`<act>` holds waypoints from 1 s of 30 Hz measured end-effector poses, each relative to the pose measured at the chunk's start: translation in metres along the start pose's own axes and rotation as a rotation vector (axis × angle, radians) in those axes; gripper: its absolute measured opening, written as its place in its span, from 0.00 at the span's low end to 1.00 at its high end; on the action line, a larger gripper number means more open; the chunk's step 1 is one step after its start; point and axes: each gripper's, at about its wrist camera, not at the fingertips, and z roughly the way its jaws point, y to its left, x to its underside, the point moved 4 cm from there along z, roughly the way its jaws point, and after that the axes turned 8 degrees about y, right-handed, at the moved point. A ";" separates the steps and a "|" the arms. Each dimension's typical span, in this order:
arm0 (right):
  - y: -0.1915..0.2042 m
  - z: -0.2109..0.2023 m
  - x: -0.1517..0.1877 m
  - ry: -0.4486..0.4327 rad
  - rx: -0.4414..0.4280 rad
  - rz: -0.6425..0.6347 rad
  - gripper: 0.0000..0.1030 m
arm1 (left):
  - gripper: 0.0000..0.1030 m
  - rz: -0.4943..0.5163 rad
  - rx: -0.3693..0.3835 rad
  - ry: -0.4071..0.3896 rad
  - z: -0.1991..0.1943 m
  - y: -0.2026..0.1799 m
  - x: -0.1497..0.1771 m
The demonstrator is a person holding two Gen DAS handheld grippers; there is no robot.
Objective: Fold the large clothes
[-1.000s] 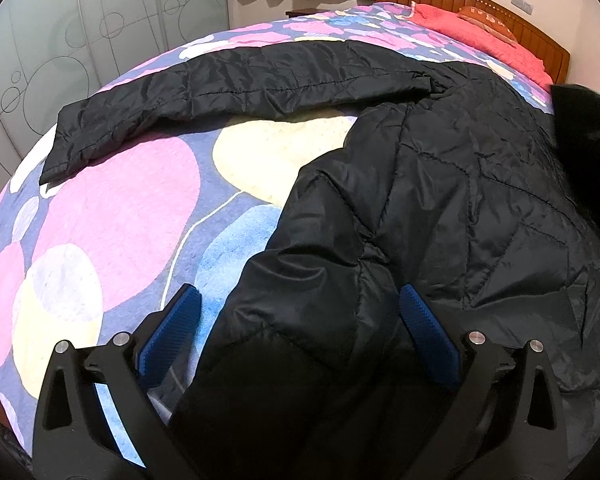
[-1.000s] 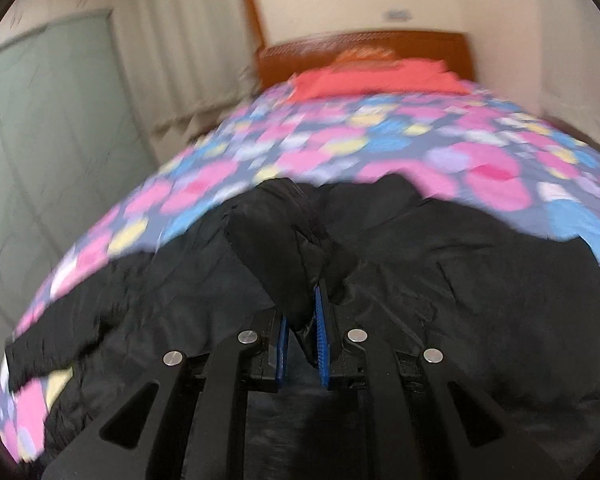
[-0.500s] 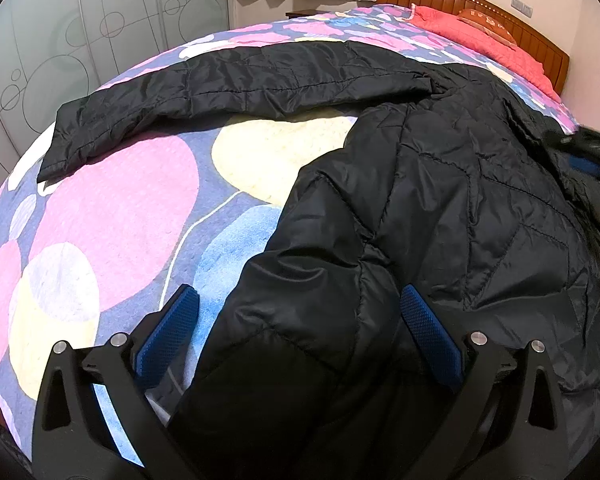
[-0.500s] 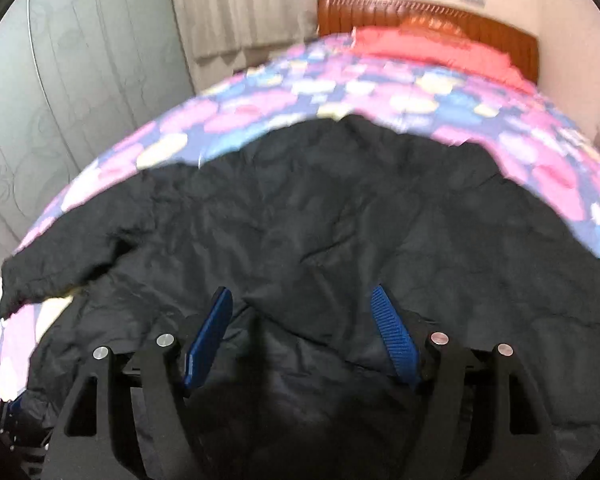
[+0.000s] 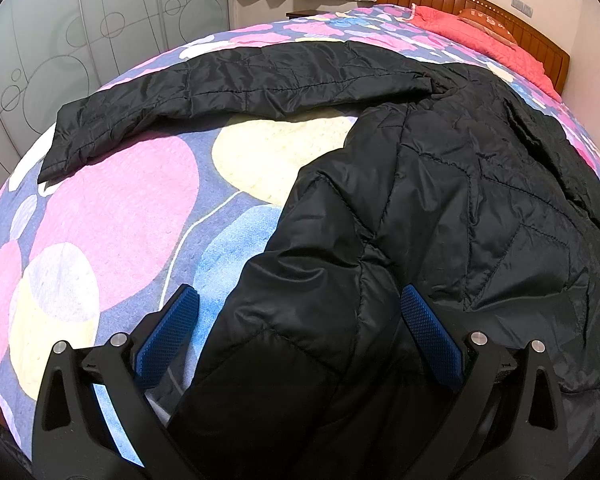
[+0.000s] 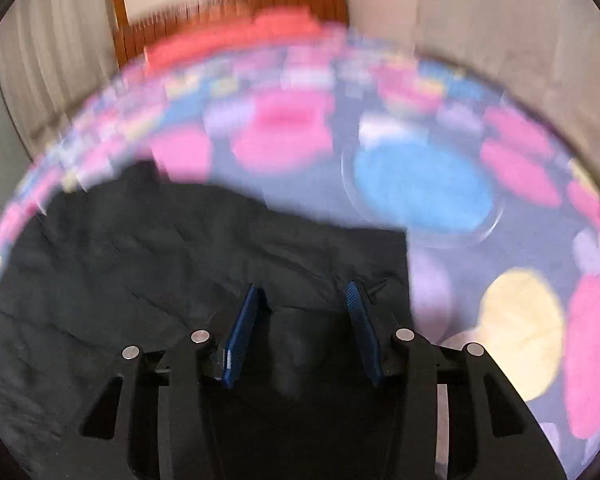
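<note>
A large black quilted jacket [image 5: 440, 200] lies spread on the bed. One long sleeve [image 5: 220, 88] stretches out to the left across the cover. My left gripper [image 5: 300, 304] is open, its blue pads astride the jacket's near edge. In the blurred right wrist view the jacket [image 6: 160, 248] fills the lower left. My right gripper [image 6: 304, 300] is open just above the black cloth, holding nothing.
The bed has a cover with pink, blue and yellow circles [image 5: 120, 208]. A wooden headboard [image 5: 480, 8] and red pillows [image 5: 480, 40] are at the far end. Frosted wardrobe doors [image 5: 60, 40] stand to the left of the bed.
My right gripper let go of the black fold it held and opened, then swung to the right over the jacket. The left gripper has stayed put.
</note>
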 end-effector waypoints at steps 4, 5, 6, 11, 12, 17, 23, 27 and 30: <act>0.007 -0.005 0.006 -0.040 0.042 -0.039 0.46 | 0.98 0.002 -0.002 0.001 0.001 0.001 -0.001; 0.011 -0.014 0.007 -0.056 0.043 -0.039 0.46 | 0.98 0.002 -0.002 0.001 0.001 0.001 -0.001; 0.019 -0.025 0.009 -0.082 0.021 -0.047 0.46 | 0.98 0.002 -0.003 0.001 0.001 0.001 -0.001; 0.070 -0.046 0.034 -0.108 -0.079 -0.159 0.46 | 0.98 0.003 -0.005 0.000 0.001 0.001 -0.001; 0.080 -0.033 0.040 -0.064 -0.083 -0.185 0.46 | 0.98 0.002 -0.005 0.000 0.001 0.001 -0.001; 0.091 -0.017 0.045 -0.027 -0.029 -0.208 0.46 | 0.98 0.002 -0.004 -0.001 0.001 0.001 0.000; 0.049 -0.054 0.054 -0.109 0.014 -0.103 0.49 | 0.98 0.002 -0.004 -0.001 0.002 0.000 -0.001; 0.026 -0.020 0.066 -0.060 0.010 -0.077 0.51 | 0.98 0.002 -0.005 0.000 0.002 0.001 -0.001; 0.037 -0.036 0.063 -0.070 0.009 -0.094 0.62 | 0.98 0.001 -0.004 -0.001 0.002 0.000 -0.001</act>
